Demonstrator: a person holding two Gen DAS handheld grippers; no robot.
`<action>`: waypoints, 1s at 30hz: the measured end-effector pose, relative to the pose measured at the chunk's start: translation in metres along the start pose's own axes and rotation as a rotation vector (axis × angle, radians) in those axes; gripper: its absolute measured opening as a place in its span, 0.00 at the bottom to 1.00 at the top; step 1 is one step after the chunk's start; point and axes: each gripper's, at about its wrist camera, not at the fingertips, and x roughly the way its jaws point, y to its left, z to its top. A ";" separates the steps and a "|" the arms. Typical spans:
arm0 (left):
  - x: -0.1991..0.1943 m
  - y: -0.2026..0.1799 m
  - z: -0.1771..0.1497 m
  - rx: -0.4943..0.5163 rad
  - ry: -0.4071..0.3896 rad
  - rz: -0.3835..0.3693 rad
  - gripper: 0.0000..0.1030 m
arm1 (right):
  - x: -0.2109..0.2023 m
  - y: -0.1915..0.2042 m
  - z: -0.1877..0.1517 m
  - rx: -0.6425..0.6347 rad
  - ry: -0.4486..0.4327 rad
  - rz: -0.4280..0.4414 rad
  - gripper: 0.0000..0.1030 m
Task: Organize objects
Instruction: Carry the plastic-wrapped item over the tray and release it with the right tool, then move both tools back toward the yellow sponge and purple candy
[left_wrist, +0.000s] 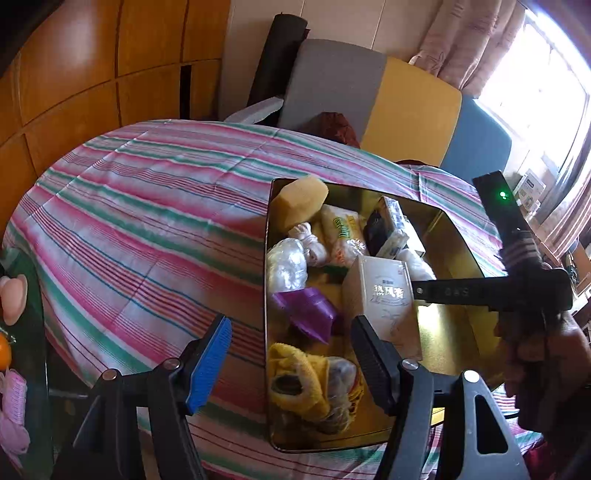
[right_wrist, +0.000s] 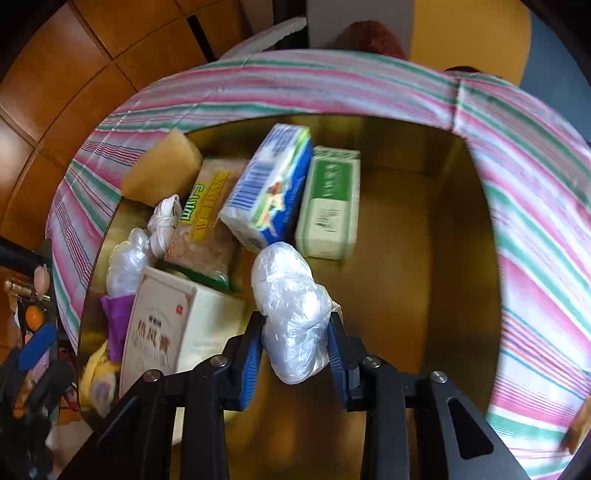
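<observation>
Where pads pinch, plastic bundle (right_wrist: 291, 314) hides contents.

We read "WELDAN" in green on the yellow label of a clear packet (right_wrist: 207, 218) lying in the gold box (right_wrist: 424, 221). The cream carton (left_wrist: 384, 295) carried three white Chinese characters, 热风香 as far as we could tell. A barcode stood on the blue-and-white pack (right_wrist: 269, 184); the green pack's (right_wrist: 330, 203) print was too blurred.

Striped tablecloth (left_wrist: 147, 206); wooden cabinets (left_wrist: 92, 66) — pink curtain (left_wrist: 476, 40).
</observation>
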 end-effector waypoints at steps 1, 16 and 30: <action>0.001 0.000 0.000 0.001 0.002 -0.004 0.65 | 0.002 0.002 0.001 0.002 -0.006 0.009 0.35; -0.010 -0.016 0.000 0.056 -0.032 0.006 0.65 | -0.059 -0.012 -0.025 0.029 -0.185 0.026 0.67; -0.021 -0.058 -0.005 0.185 -0.044 -0.031 0.65 | -0.119 -0.080 -0.082 0.128 -0.298 -0.040 0.72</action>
